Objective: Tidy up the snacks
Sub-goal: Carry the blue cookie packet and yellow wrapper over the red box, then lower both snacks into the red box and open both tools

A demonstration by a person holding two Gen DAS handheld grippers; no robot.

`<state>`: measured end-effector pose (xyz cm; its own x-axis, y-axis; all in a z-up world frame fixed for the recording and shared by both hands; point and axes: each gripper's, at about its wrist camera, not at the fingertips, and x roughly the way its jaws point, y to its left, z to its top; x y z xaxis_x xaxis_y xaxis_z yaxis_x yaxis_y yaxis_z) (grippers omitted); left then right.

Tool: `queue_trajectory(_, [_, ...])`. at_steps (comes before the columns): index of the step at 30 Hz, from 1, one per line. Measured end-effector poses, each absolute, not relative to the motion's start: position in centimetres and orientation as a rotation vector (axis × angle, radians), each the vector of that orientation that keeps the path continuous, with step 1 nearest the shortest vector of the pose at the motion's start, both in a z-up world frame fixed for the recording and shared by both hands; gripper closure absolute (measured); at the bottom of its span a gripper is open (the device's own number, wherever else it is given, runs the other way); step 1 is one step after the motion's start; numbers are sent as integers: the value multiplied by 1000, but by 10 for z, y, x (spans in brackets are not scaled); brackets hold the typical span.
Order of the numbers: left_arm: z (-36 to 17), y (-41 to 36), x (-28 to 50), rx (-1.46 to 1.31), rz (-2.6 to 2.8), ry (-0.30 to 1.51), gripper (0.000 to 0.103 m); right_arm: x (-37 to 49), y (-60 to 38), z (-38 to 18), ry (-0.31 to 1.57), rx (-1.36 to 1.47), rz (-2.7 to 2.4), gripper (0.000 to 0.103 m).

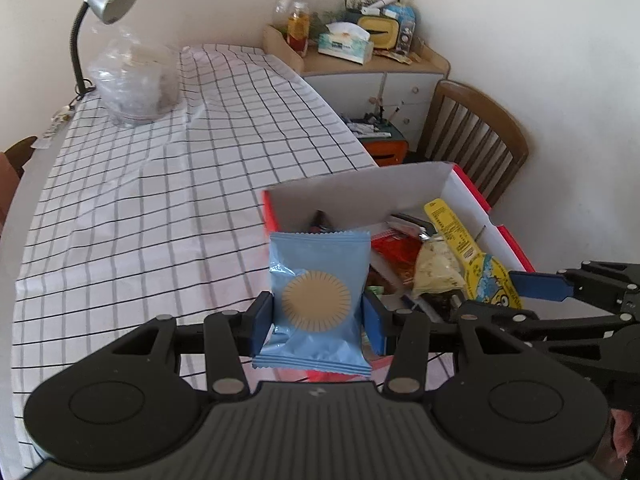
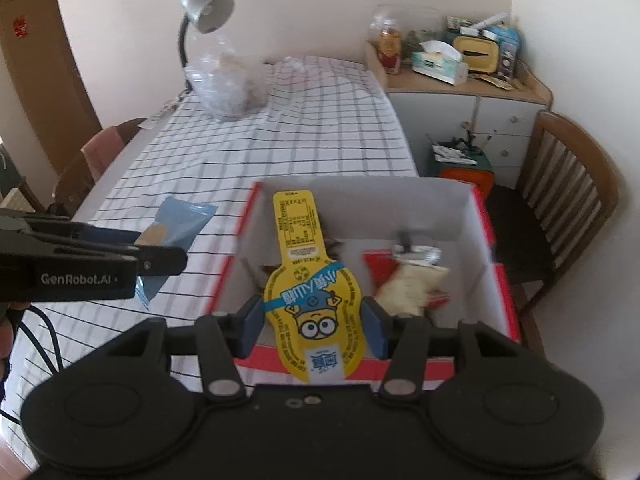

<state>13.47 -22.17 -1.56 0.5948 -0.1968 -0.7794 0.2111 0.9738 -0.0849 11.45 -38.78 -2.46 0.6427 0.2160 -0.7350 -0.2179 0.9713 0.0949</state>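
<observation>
1. While both hands hold a snack apiece, the step in hand looks like carrying the packets to the box [image 2: 464,204], a white cardboard one with red edges at the near right corner of the table [image 1: 160,200]
2. The left gripper [image 1: 316,320] is clamped on a blue packet [image 1: 318,300] with a tan sun disc; its blue pads press the packet's two sides and the packet stands upright between them
3. In the left wrist view that packet hangs in front of the box's near left corner, over the checked cloth, so I judge it not yet above the opening
4. The right gripper [image 2: 314,320] is clamped on a yellow packet [image 2: 310,292] with a cartoon face, its long neck pointing away over the box
5. In the right wrist view the yellow packet is already above the box's near wall, with the left gripper [image 2: 160,260] off to its left over the table
6. Inside the box lie a red wrapper [image 2: 376,268] and a pale bag [image 2: 408,284], towards the right side; the left part of the floor looks freer
7. Next, I judge, each hand must come further over the opening, lower, and only then loosen its grip
8. The blue packet has further to go sideways, and the two tools are close, so they should take care not to knock together
9. The lamp [image 1: 106,0] and clear plastic bag [image 1: 134,80] at the far end are well apart from all this
</observation>
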Motion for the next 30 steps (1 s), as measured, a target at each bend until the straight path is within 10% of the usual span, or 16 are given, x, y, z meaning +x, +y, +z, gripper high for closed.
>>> queue_trajectory(30, [-119, -312, 207, 111, -208, 1093, 56, 179, -452, -112, 979, -7, 162, 51])
